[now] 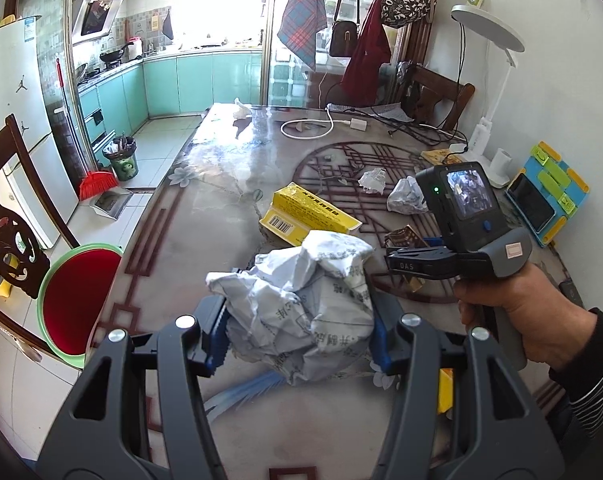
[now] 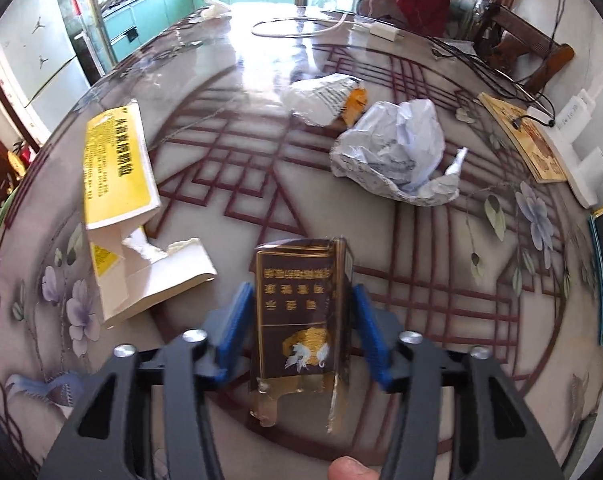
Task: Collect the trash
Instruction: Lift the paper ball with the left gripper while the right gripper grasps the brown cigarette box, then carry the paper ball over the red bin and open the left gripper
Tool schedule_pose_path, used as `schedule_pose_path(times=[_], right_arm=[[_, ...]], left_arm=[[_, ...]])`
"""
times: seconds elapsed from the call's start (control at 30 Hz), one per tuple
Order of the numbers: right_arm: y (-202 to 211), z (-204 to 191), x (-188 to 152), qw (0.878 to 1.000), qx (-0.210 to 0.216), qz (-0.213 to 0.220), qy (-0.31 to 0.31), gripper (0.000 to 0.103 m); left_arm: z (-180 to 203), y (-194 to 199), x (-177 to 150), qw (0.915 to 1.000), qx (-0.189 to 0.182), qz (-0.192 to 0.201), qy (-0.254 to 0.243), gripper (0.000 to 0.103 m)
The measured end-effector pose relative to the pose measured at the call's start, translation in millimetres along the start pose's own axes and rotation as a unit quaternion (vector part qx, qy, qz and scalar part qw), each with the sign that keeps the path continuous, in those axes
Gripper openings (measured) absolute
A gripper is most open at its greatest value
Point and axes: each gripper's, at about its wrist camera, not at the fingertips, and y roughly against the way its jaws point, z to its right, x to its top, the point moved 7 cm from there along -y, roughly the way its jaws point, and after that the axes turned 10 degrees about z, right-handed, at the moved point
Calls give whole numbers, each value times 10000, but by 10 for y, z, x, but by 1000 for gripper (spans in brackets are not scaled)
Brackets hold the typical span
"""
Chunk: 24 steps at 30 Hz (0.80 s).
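Observation:
My left gripper is shut on a crumpled ball of printed paper, held just above the table. In the right wrist view, my right gripper points down with its blue pads against both sides of a brown cigarette box that lies on the table. The left wrist view shows that gripper held in a hand, to the right of the paper ball. A torn yellow box lies left of it. Two crumpled papers lie further back.
A red basin with a green rim sits off the table's left edge beside a dark chair. A green bin and a red broom stand on the kitchen floor. Cables, a lamp and a phone stand crowd the right side.

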Motion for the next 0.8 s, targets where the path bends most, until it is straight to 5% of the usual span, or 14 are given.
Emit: schedule_pose_path(times=[0.27, 0.8], right_arm=[[264, 1, 49, 9993, 64, 355, -121, 46], [1648, -304, 290, 9827, 351, 1814, 119, 46]], left_arm=[[-11, -33, -28, 9999, 147, -22, -69, 53], [-262, 342, 339, 9977, 581, 340, -88, 53]])
